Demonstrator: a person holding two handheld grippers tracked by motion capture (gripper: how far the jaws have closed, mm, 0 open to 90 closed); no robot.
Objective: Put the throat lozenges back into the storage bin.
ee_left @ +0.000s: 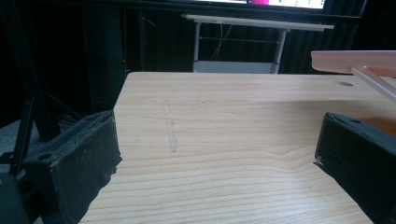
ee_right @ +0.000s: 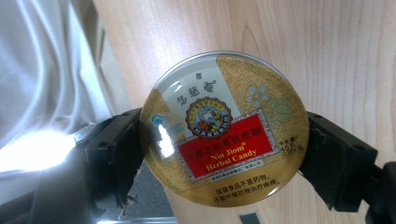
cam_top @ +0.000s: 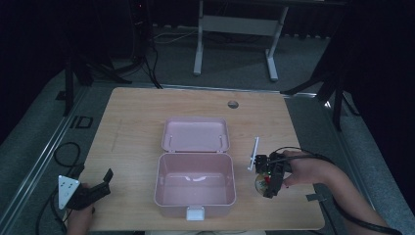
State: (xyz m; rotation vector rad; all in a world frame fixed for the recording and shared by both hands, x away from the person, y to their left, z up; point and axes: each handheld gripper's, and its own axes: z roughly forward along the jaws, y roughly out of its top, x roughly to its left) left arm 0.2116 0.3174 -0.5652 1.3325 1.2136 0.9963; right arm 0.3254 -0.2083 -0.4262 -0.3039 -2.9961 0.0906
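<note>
A round gold and red herbal candy tin (ee_right: pixel 224 128) sits between both jaws of my right gripper (ee_right: pixel 224 140), which is shut on it. In the high view that gripper (cam_top: pixel 268 180) holds the tin (cam_top: pixel 259 184) over the table's front right, just right of the open pink box (cam_top: pixel 195 208). The box lid (cam_top: pixel 195 133) lies folded back behind it. At the front left corner my left gripper (cam_top: pixel 100 183) is open; its jaws (ee_left: pixel 219 154) stand wide apart over bare wood with nothing between them.
A thin white stick (cam_top: pixel 254 153) lies on the wooden table (cam_top: pixel 137 117) just beyond my right gripper. The box's pink edge (ee_left: pixel 355 60) reaches into the left gripper view at the right. A cable hole (cam_top: pixel 233 104) sits near the far edge.
</note>
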